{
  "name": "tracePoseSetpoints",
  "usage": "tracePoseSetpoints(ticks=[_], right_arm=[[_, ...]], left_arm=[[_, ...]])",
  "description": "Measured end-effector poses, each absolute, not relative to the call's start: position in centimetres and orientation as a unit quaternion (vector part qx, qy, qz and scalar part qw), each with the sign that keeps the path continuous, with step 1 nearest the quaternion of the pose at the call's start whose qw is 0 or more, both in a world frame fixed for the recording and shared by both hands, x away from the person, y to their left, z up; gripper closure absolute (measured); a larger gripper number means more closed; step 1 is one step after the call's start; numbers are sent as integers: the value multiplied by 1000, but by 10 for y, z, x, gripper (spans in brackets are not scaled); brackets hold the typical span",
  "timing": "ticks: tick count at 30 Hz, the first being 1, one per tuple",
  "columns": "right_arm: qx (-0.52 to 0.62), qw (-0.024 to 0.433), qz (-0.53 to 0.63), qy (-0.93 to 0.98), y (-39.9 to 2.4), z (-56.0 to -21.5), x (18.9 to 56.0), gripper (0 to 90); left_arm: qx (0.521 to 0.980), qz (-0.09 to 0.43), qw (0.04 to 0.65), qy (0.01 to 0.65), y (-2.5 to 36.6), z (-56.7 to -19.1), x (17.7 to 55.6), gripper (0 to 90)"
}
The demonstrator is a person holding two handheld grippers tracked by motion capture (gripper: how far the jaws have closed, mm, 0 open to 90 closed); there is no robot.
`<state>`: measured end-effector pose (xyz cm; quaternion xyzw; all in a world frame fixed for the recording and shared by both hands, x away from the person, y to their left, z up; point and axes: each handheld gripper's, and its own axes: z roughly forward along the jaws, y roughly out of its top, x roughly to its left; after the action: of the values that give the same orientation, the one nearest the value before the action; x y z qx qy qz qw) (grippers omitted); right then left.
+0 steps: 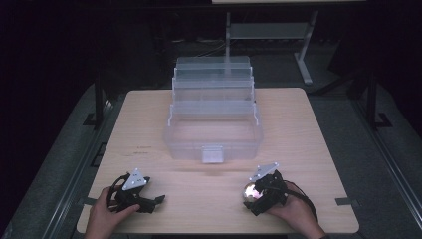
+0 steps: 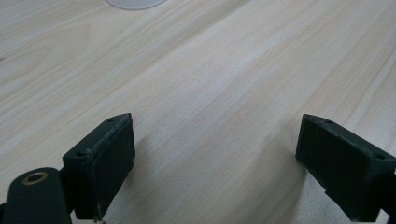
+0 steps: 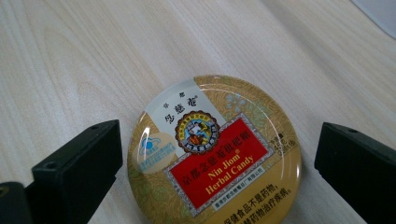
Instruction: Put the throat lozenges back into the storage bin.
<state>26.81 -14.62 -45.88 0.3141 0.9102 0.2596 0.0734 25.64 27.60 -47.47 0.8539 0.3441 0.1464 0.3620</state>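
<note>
Candy tin [image 3: 212, 154]: round, gold, red label, flat on table, between spread right gripper [image 3: 215, 172] jaws, untouched.

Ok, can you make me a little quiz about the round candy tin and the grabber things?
1. True or false: the right gripper is clamped shut on the candy tin.
2. What lies between the left gripper's jaws? A) the tin B) bare table C) a lid
3. Fill in: the clear plastic box stands with its tiers folded ____.

Key
1. False: its jaws stand apart on either side of the tin, with gaps.
2. B: just the wooden table.
3. Open.
</note>
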Motion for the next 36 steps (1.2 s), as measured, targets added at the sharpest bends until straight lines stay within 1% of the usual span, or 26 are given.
tracePoseSetpoints(ticks=[2, 5, 10, 15, 20, 21, 22, 36], right_arm=[[314, 74, 259, 911, -146, -459, 268, 6], [313, 76, 259, 911, -146, -459, 268, 44], [313, 75, 257, 911, -146, -459, 268, 57], [309, 76, 256, 913, -146, -459, 267, 135], [307, 74, 256, 914, -146, -459, 267, 157], [307, 70, 257, 913, -146, -458, 266, 182], [306, 70, 258, 914, -146, -458, 266, 188], [306, 62, 259, 914, -147, -458, 266, 195]], left_arm=[[854, 146, 362, 344, 276, -475, 256, 109], [854, 146, 362, 344, 276, -475, 256, 109], [854, 146, 362, 344, 276, -475, 256, 109], [854, 146, 362, 344, 276, -475, 256, 109], [854, 146, 362, 344, 276, -475, 256, 109], [854, 146, 362, 344, 276, -475, 256, 109], [854, 146, 362, 344, 276, -475, 256, 110], [854, 146, 362, 344, 276, -475, 256, 110]])
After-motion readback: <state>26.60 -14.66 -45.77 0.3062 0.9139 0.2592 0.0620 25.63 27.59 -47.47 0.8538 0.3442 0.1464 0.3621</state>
